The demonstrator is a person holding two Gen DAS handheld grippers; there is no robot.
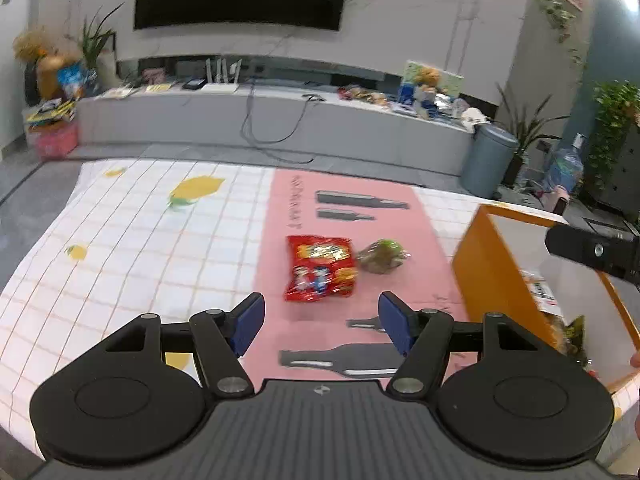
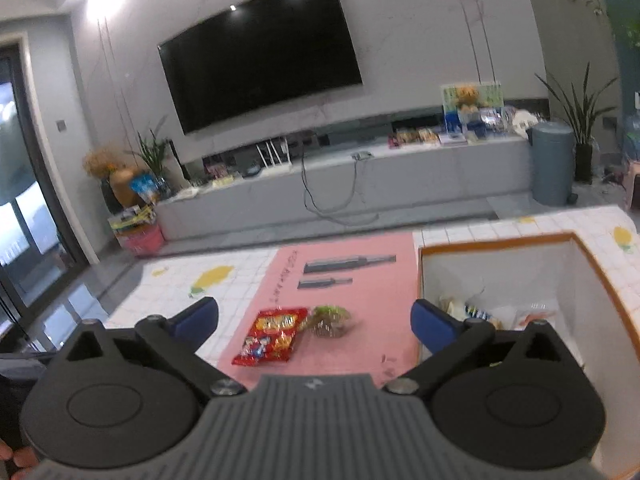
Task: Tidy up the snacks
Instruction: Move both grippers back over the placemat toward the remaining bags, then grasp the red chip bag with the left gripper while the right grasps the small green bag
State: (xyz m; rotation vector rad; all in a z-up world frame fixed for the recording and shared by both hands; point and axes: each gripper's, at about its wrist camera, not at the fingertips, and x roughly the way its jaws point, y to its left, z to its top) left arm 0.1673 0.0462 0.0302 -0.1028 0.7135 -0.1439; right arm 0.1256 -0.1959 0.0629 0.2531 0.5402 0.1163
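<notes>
On the pink mat (image 1: 344,200) in the middle of the checked tablecloth (image 1: 132,248) lie two snacks: a red chip bag (image 1: 320,268) and, touching its right edge, a small clear packet with green inside (image 1: 382,256). To their right stands an orange box (image 1: 492,276) with white walls, already holding several wrappers. The red bag looks light, puffy and crinkly, with a slick film surface, so it would probably slide or crush under a hard squeeze; a pinch across a sealed end or a side edge seems the safest hold. The small packet looks soft and loose, best taken across its middle.

The left gripper (image 1: 322,322) hovers low just short of the red bag, its blue pads wide apart and holding nothing, pointed straight at the bag. The right gripper (image 2: 314,320) sits higher and further back, its jaws also spread wide and empty, with the box's near corner by its right pad.
</notes>
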